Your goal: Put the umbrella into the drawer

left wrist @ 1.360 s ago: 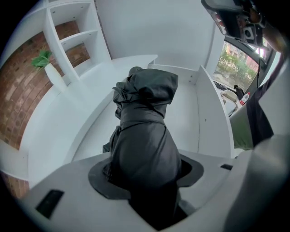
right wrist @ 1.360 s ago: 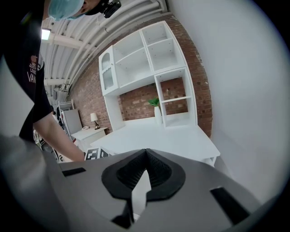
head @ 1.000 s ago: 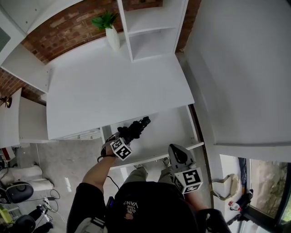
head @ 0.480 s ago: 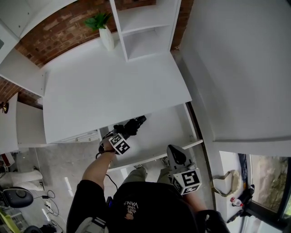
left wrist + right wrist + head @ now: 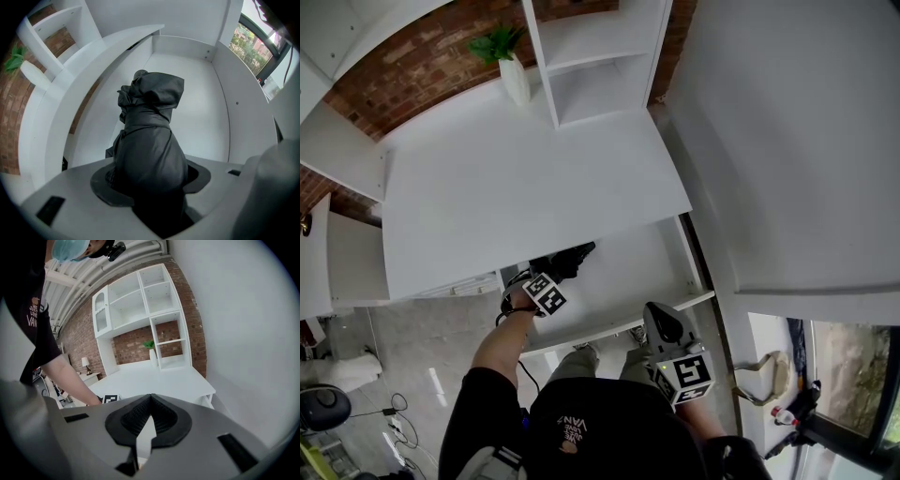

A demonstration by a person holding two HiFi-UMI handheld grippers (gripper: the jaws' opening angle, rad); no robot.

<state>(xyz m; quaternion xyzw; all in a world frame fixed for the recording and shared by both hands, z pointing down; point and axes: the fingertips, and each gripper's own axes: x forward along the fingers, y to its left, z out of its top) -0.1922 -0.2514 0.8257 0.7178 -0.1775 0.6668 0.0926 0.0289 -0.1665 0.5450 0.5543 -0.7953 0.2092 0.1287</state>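
left gripper [image 5: 551, 277]: your jaws are clamped on the black folded fabric umbrella [image 5: 149, 136], and the gripper points down into the drawer.
umbrella: it hangs from your left jaws inside the open white drawer [image 5: 652, 258], at the drawer's left side, just beside the front edge of the white flat desk top [image 5: 525, 178]. you cannot tell whether its far end touches the drawer floor.
right gripper [image 5: 149, 414]: your pads meet at the tips with nothing between them. you hold it near the drawer's front right corner, well apart from the umbrella.
drawer: it is pulled out from under the desk top towards you.
desk top: a white vase with a green plant [image 5: 511, 75] stands at the back, just beside a white open shelf unit [image 5: 600, 56], in front of a red brick wall [image 5: 441, 52].
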